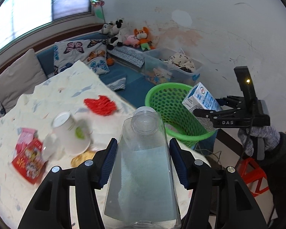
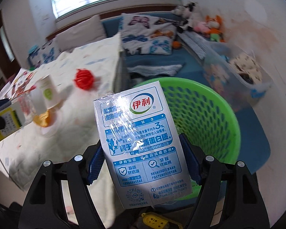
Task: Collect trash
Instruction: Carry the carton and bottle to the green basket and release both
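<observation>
My left gripper (image 1: 143,158) is shut on a clear plastic bottle (image 1: 143,171), cap end pointing away, held over the table edge. My right gripper (image 2: 143,158) is shut on a white and blue milk carton (image 2: 141,145) and holds it at the near rim of the green mesh trash basket (image 2: 209,118). In the left wrist view the carton (image 1: 202,99) and right gripper (image 1: 215,114) hang at the basket's (image 1: 167,103) right rim. On the table lie a tipped white paper cup (image 1: 72,131), red crumpled wrapper (image 1: 100,105) and red packets (image 1: 29,160).
The table has a pale patterned cloth (image 1: 47,99). Behind it are a blue sofa with butterfly cushions (image 1: 82,51), plush toys (image 1: 131,36) and a clear storage box (image 1: 173,66). A red stool (image 1: 255,177) stands on the right. A yellow power strip (image 2: 156,219) lies below.
</observation>
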